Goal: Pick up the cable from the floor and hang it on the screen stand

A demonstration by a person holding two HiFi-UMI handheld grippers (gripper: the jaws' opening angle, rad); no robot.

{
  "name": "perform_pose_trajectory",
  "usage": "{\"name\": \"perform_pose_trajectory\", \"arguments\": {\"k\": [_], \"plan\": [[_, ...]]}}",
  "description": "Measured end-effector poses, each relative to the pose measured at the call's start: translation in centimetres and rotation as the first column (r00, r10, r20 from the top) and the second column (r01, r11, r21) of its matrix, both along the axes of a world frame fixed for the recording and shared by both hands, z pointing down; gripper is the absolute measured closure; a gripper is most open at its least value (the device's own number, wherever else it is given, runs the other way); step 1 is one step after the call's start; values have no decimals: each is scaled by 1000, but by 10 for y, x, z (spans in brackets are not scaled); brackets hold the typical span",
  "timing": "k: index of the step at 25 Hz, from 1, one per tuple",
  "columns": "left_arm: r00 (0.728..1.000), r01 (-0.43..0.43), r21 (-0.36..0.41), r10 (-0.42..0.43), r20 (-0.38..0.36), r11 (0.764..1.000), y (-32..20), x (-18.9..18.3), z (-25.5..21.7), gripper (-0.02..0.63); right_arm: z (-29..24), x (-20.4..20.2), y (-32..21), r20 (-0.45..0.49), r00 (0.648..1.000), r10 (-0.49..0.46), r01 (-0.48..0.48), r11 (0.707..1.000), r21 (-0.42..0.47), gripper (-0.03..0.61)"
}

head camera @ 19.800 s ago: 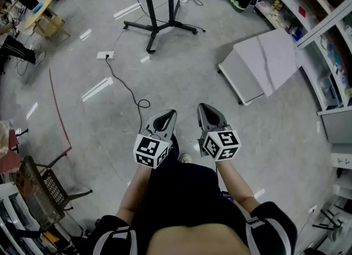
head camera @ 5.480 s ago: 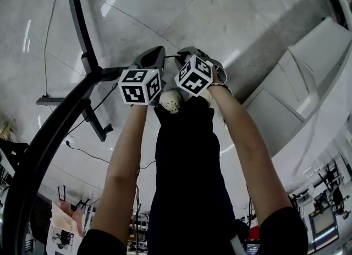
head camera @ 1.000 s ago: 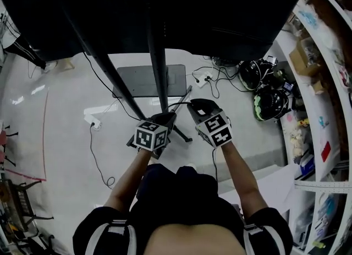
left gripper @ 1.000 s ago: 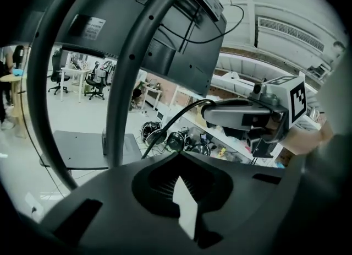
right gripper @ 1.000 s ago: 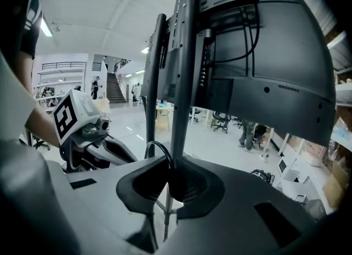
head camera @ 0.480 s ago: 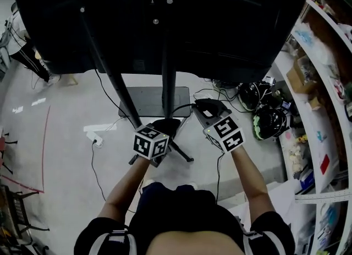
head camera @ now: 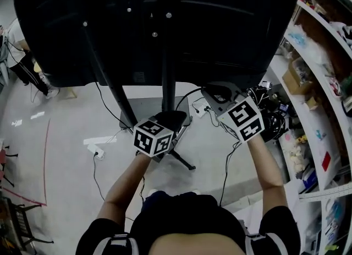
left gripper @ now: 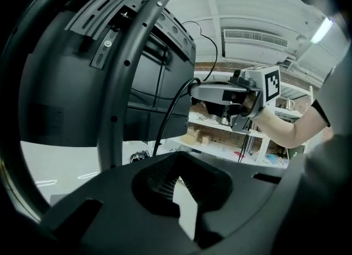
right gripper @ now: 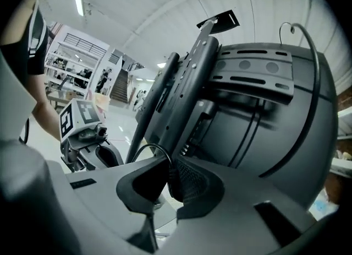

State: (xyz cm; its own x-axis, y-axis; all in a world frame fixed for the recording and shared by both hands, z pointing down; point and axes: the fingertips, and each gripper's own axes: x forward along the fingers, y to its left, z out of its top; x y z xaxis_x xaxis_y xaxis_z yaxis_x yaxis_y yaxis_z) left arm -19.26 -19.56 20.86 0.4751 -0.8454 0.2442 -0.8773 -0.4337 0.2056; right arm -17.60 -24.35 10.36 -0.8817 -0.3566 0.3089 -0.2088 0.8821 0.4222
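Cable meets stand: my right claw (head camera: 215, 92) is clamped on the thin black cable (head camera: 187, 93), held up against the tall black metal screen stand (head camera: 168, 55). My left claw (head camera: 171, 120) hovers just beside the pole, jaws together on nothing. The cable's slack hangs from my right claw towards the floor.

I judge the risks plain. So thin a cable could slide out of the jaws, and the hanging length could snag the stand's legs or tug the large black screen (head camera: 165, 11).

No tabletop is in sight. Below lies a pale, glossy grey concrete floor (head camera: 60, 127) with a white power strip (head camera: 93, 150), and white shelving (head camera: 324, 77) crowds the room's right side.
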Motion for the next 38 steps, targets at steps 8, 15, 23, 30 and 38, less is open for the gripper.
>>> {"name": "perform_pose_trajectory", "arguments": {"k": [8, 15, 23, 30, 38], "plan": [[993, -102, 76, 98, 58, 992, -16, 15, -41, 611, -90, 22, -3, 27, 998, 53, -57, 983, 172, 518], [981, -171, 144, 155, 117, 975, -34, 41, -69, 611, -155, 38, -18, 24, 992, 128, -129, 940, 317, 518], [964, -244, 176, 219, 155, 954, -66, 76, -81, 611, -188, 77, -64, -34, 958, 284, -247, 880, 405, 518], [955, -268, 166, 239, 176, 949, -102, 101, -78, 611, -191, 96, -104, -118, 924, 364, -285, 860, 424, 518], [956, -273, 156, 249, 157, 949, -134, 114, -73, 611, -191, 104, -149, -173, 887, 428, -320, 841, 435, 518]]}}
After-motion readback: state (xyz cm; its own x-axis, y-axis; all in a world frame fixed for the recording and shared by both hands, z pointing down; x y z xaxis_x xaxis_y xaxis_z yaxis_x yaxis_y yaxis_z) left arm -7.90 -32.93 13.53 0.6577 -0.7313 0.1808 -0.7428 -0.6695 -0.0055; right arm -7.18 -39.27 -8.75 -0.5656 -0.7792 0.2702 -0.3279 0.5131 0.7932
